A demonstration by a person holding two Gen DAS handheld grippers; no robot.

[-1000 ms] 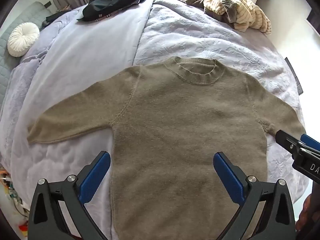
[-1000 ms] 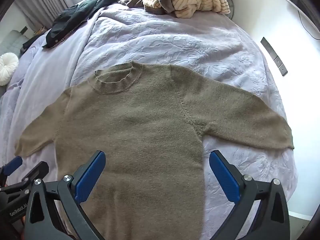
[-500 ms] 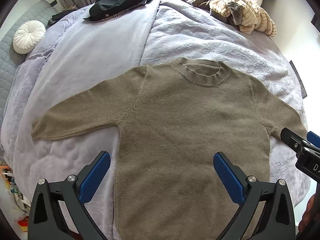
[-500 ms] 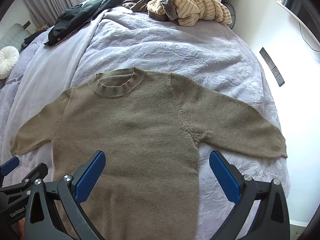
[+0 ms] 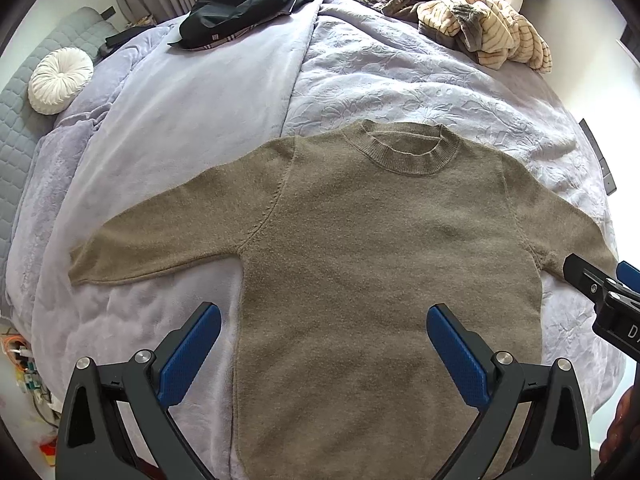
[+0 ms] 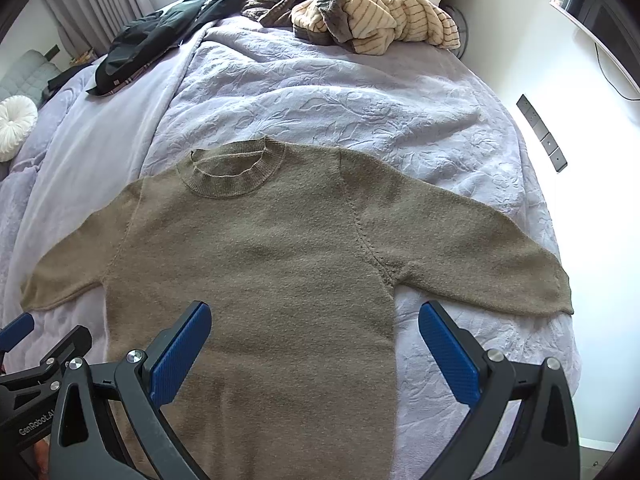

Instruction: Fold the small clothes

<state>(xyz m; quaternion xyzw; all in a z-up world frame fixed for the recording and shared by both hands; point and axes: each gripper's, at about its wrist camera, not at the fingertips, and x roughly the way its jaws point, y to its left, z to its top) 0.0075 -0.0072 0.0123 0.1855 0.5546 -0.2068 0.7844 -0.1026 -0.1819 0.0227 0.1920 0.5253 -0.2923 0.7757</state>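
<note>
since both cameras have pulled back a little, the sweater (image 5: 384, 264) lies flat (unfolded); left gripper (image 5: 324, 344) and right gripper (image 6: 314, 340) gape wide, empty.

Home bedroom: bed (image 5: 224, 128) with lilac quilt, round white cushion (image 5: 60, 74), clothes pile (image 6: 372, 12) at far end, grey curtains (image 6: 92, 4), wall sockets (image 6: 542, 138), olive sweater (image 5: 380, 248) laid flat.

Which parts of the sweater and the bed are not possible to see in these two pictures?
- Sweater hem: both views, cut off by the bottom edge and gripper frames.
- Its right cuff: left wrist view, behind the right gripper.
- Striped garment shape: crumpled, unclear.
</note>
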